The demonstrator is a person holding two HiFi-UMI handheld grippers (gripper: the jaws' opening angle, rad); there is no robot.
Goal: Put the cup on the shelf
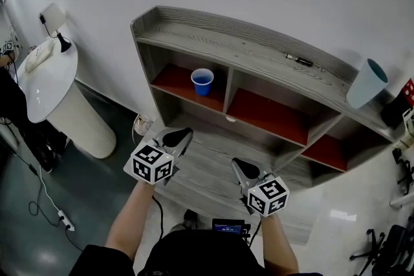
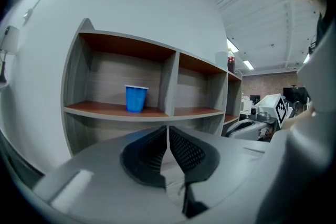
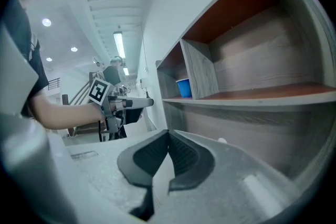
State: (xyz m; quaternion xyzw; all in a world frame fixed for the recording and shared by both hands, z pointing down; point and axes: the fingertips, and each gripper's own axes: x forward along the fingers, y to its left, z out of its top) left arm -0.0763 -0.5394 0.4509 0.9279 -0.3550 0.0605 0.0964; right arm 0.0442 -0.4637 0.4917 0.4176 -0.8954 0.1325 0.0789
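Head view: blue cup (image 1: 202, 81) stands upright in the shelf's (image 1: 259, 48) left compartment, near its right divider and off the front edge, so it sits safe; task looks done. Left gripper view: left gripper (image 2: 168, 132) jaws together, empty, clear of the shelf. Right gripper view: right gripper (image 3: 167, 136) likewise closed on nothing.

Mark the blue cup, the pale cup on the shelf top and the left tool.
blue cup (image 1: 202, 82): head view, middle of its side wall.
pale cup (image 1: 366, 84): head view, middle of its outer wall.
left tool (image 1: 185, 133): head view, at the tips of its shut jaws.
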